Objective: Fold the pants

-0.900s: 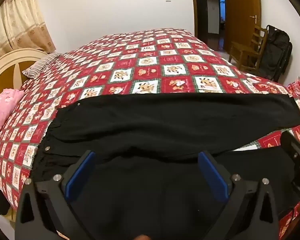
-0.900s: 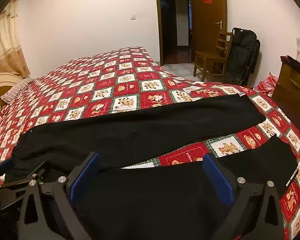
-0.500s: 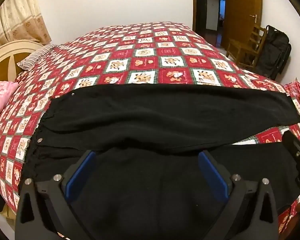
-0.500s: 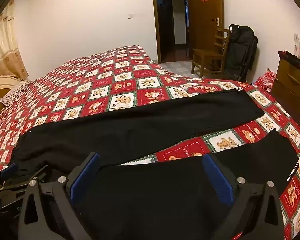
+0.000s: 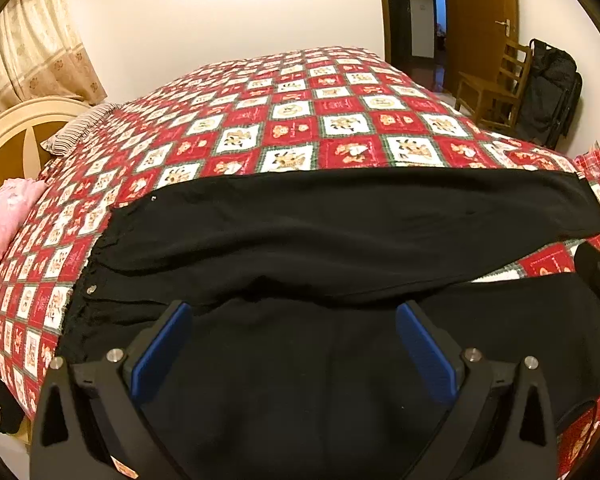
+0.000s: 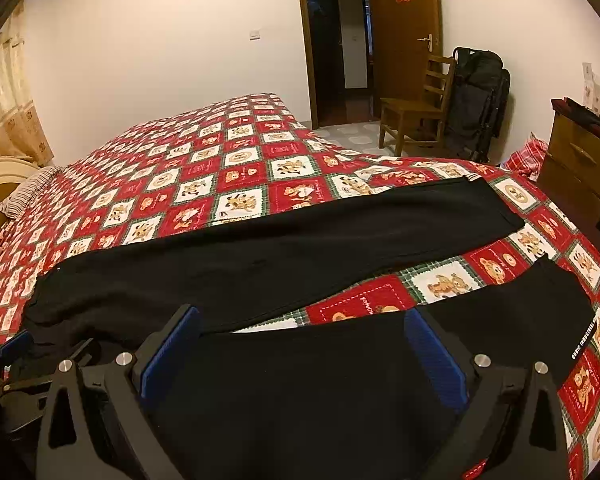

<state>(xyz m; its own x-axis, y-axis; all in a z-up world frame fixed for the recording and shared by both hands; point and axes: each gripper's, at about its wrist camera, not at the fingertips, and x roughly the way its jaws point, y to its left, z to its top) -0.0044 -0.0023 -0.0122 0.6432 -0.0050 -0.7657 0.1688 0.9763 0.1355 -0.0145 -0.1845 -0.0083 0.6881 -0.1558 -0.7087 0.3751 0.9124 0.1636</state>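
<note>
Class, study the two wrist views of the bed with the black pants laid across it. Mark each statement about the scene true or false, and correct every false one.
1. The black pants lie on a red checked bedspread. True.
2. The two pant legs are already stacked one on the other. False: they lie apart, with bedspread showing between them.
3. The left gripper has its jaws clamped on the waistband. False: the jaws stand wide open, gripping nothing.
4. The right gripper has open jaws over the near pant leg. True.
5. A wooden chair stands near the door. True.
</note>
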